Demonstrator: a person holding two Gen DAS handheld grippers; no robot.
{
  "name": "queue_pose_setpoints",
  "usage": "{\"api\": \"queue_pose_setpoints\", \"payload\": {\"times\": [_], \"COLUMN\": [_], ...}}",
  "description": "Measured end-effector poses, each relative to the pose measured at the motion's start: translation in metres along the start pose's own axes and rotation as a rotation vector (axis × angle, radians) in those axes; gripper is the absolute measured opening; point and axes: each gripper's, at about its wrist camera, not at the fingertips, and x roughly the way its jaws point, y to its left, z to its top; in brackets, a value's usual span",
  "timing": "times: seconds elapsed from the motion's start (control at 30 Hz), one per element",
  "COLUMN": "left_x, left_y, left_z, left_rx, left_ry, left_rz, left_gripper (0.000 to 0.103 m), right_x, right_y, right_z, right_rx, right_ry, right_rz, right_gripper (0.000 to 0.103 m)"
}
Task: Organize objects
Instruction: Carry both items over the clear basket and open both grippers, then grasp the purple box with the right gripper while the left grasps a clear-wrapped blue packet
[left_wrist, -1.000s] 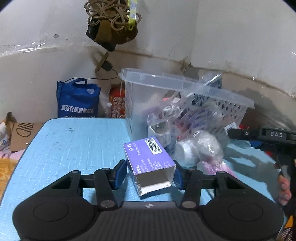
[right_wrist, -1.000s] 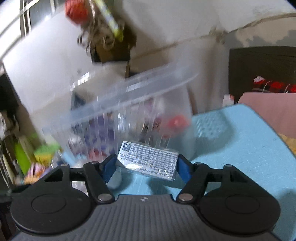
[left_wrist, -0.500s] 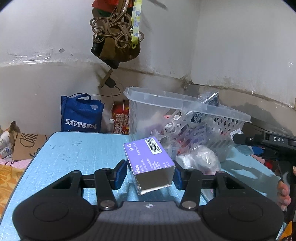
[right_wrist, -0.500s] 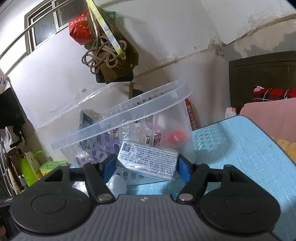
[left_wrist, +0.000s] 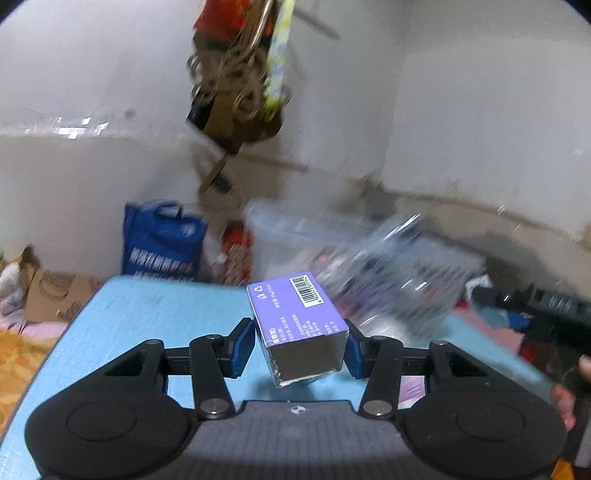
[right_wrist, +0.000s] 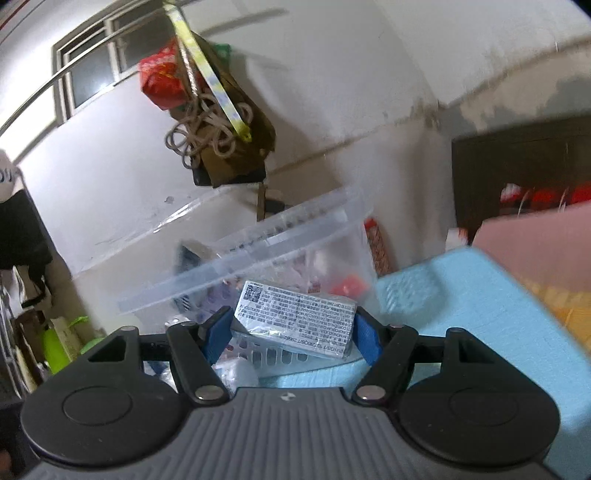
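Observation:
A purple box (left_wrist: 295, 310) with a barcode on top hangs above the blue table (left_wrist: 147, 314); my left gripper (left_wrist: 299, 347) is shut on it. Behind it, blurred, stands a clear plastic basket (left_wrist: 369, 251) filled with small items. In the right wrist view a white printed packet (right_wrist: 295, 314) in clear wrap is clamped crosswise in my right gripper (right_wrist: 291, 332), just in front of the same basket (right_wrist: 258, 251) and below its rim. The blue table (right_wrist: 461, 295) runs off to the right.
A blue bag (left_wrist: 162, 243) and a cardboard box (left_wrist: 55, 295) sit behind the table's left end. A bundle of cords and bags (left_wrist: 240, 92) hangs on the wall above the basket. Plastic bags (left_wrist: 388, 325) lie by the basket. A person's hand (left_wrist: 565, 398) shows at the right edge.
Both grippers have risen and tilted upward, so the basket and table sit lower in each view. The purple box and the white packet stay gripped as before.

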Motion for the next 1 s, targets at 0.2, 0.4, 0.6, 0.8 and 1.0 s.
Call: {"api": "queue_pose_setpoints", "payload": {"times": [0.2,0.4,0.6,0.8,1.0], "left_x": [0.009,0.106,0.139,0.054,0.036], "left_y": [-0.03,-0.042,-0.036,-0.033,-0.01], "left_z": [0.082,0.134,0.124,0.098,0.039], "left_rx": [0.049,0.019,0.04,0.029,-0.023], "left_ry": [-0.088,0.047,0.14,-0.012,0.017], "left_rz": [-0.11,-0.088,-0.034,-0.056,0.019], "left_gripper": [0.053,0.055,0.072,0.091,0.091], "right_x": [-0.021,0.066,0.088,0.023,0.018], "right_y": [0.045,0.065,0.06,0.053,0.052], "right_z": [0.066,0.113,0.101,0.058,-0.015], "right_rx": [-0.225,-0.374,-0.381,-0.289,-0.29], "right_ry": [-0.154,-0.004,0.029,0.01,0.236], "right_rz": [0.023,-0.025,-0.06,0.015,0.06], "right_gripper": [0.071,0.077,0.103,0.103,0.103]}}
